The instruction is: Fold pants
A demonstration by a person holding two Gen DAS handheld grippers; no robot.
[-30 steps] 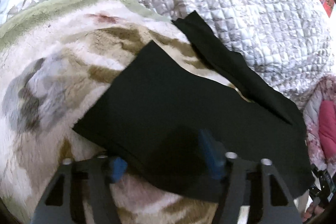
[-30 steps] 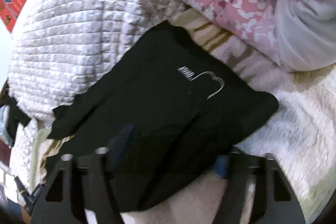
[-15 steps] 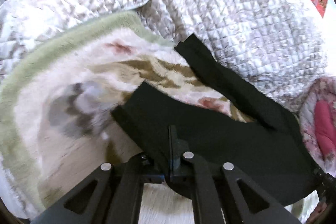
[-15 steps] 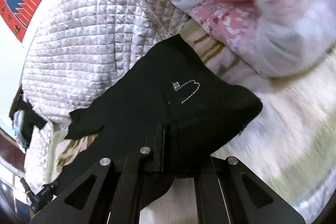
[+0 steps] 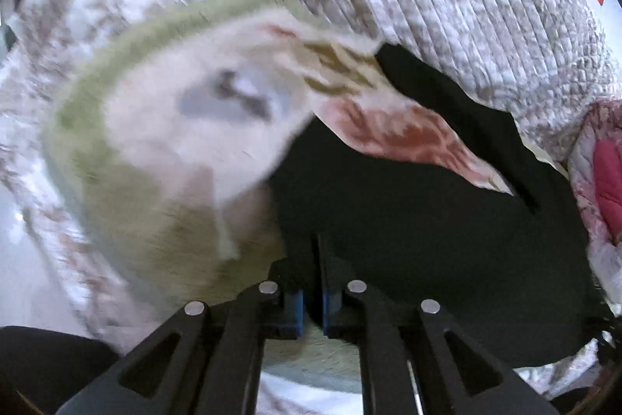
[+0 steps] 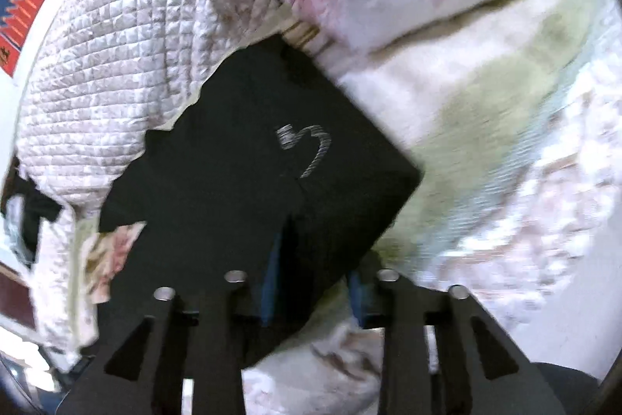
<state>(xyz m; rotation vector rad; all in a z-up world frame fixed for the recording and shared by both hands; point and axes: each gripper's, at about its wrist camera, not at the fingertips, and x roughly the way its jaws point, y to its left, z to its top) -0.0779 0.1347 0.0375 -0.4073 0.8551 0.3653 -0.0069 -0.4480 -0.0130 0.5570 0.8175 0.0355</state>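
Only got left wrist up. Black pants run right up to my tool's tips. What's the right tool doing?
Observer: The right tool has an edge of the pants between its pads. Its jaws have just been opening and stand apart, with a gap beside one pad.
Operator: Any marking on the cloth over there?
Observer: Yes, a white stitched logo sits above that tool.
Operator: Where does that end of the pants stop?
Observer: At a square corner lying on the cream and green blanket.
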